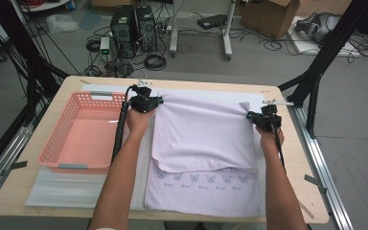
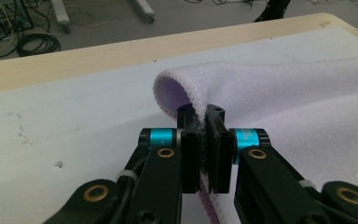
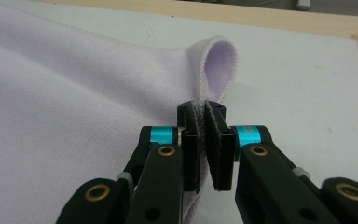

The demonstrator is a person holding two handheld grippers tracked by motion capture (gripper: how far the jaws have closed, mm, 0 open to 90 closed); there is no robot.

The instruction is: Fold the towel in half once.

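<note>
Lilac towel [image 1: 203, 136] at centre of high view, lying on white mat [image 1: 57, 189], far part folded over near part. Left gripper [image 1: 157, 102] clamps far left corner; right gripper [image 1: 250, 115] clamps far right corner. Pink basket [image 1: 57, 139] sits left of towel.

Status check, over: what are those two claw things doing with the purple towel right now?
Left gripper and right gripper both shut on the towel, one far corner each. Towel partly folded, near edge flat on the table. Pink basket sits left, not in the way.
</note>
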